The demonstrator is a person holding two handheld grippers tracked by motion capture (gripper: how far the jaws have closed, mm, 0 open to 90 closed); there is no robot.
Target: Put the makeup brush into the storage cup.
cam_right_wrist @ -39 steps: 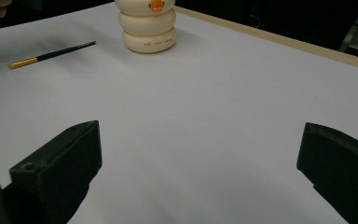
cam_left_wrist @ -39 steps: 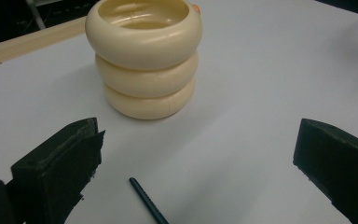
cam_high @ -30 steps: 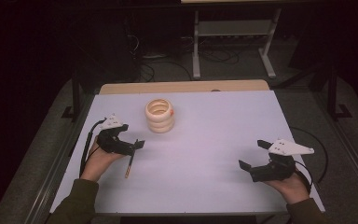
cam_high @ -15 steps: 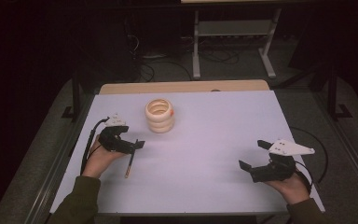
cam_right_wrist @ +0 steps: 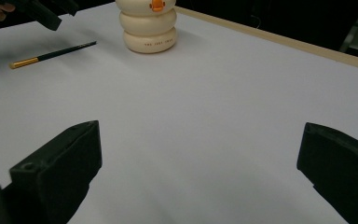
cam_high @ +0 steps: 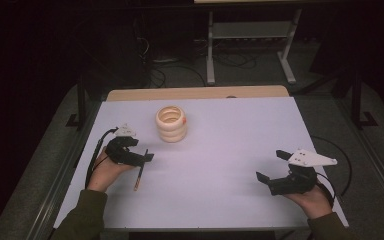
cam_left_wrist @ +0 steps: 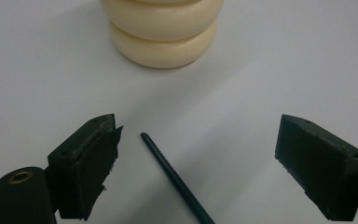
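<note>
Left tool (cam_high: 147, 157): jaws spread and just been closing, astride the brush tip, pads clear of it.
Brush (cam_left_wrist: 175, 178): flat on the desk (cam_high: 230, 130), near the ring holder (cam_high: 171, 123).
Right tool (cam_high: 270, 167): spread, empty, well apart from ring holder.

White surface (cam_high: 230, 150), two things on it.
Brush (cam_left_wrist: 177, 179) lies between the left jaws; ringed cream pot (cam_left_wrist: 162, 30) stands beyond them.

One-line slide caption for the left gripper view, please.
Left tongs open, closing in around a thin dark brush lying on the white table, cream ringed holder beyond.
</note>
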